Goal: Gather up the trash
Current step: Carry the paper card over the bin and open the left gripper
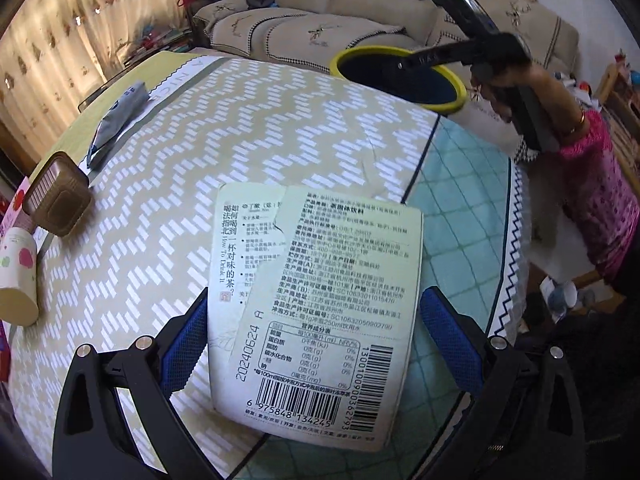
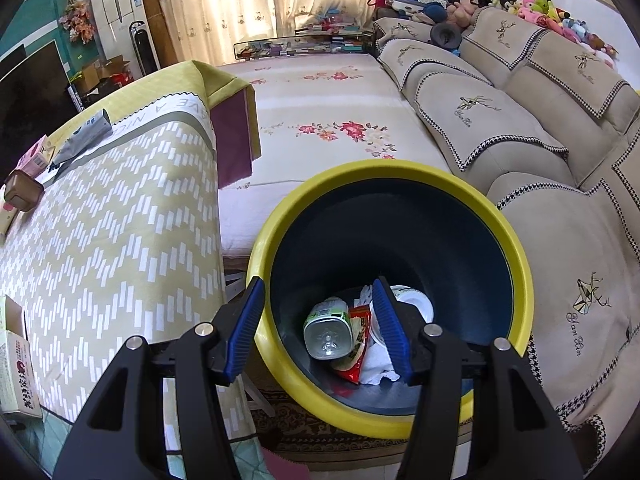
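A torn pale carton with printed text and barcodes [image 1: 316,312] lies on the patterned tablecloth [image 1: 240,128] between the fingers of my left gripper [image 1: 316,344], which is open around it. My right gripper [image 2: 320,328] is open and empty above the yellow-rimmed dark bin [image 2: 516,264]. It also shows in the left wrist view [image 1: 412,62], over the bin [image 1: 460,88] past the table's far edge. In the bin lie a clear plastic bottle [image 2: 328,330], a red wrapper [image 2: 358,344], white paper [image 2: 380,364] and a white lid [image 2: 416,302].
On the table's left side are a grey pouch [image 1: 116,120], a brown tin [image 1: 56,196] and a paper cup [image 1: 16,272]. A small box [image 2: 14,364] sits at the table's near edge. A beige sofa [image 2: 520,120] stands behind the bin.
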{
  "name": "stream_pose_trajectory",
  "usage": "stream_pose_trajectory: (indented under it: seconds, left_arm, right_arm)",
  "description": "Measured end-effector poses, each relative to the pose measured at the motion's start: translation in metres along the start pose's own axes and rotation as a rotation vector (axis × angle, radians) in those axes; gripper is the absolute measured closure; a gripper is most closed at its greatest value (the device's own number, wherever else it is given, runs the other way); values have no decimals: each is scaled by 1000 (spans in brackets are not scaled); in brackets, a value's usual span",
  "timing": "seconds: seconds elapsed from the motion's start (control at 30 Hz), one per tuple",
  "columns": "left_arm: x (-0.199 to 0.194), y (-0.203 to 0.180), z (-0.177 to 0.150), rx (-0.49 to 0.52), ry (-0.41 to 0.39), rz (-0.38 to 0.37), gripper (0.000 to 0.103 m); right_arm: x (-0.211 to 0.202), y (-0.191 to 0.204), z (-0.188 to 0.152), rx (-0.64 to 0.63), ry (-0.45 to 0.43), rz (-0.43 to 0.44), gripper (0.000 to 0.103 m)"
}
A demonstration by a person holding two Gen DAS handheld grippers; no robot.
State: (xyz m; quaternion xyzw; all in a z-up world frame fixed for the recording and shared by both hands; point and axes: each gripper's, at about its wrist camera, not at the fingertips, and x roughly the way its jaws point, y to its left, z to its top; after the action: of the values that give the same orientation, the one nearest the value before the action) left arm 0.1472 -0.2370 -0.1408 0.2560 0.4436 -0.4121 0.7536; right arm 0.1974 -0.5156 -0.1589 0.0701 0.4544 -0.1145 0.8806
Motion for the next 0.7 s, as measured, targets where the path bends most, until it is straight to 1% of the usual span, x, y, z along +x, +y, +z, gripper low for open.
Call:
stream_pose_trajectory:
  seconds: [0.07,0.1,0.13,0.2,0.27,0.4,0.57,0.7]
  left_arm:
    - [2,2,0,-15,5,-4,12]
    - [1,4,1,-27,3,-21,20]
    - [0,6,1,-43,-4,-45,25]
    - [-3,7,3,-54,-11,-37,27]
    - [-7,6,5,-57,-21,-44,28]
    - [-19,-2,16,-39,-48,-47,29]
    - [-30,-13,46,-34,-90,-65,29]
    - [-27,-19,82,-46,-113,-72,29]
  right_arm:
    - [-1,-3,-3,8,0,2,50]
    - [-1,-5,-4,13,-1,3,50]
    - [-2,-6,-6,18,-2,5,50]
    - [-3,-9,-10,28,-4,7,50]
    - [-5,-12,-12,38,-7,10,50]
    - [-13,-19,-17,64,-26,15,50]
    - [-38,-35,-29,116,-82,20,50]
    - [-58,-50,-40,150,-116,11,50]
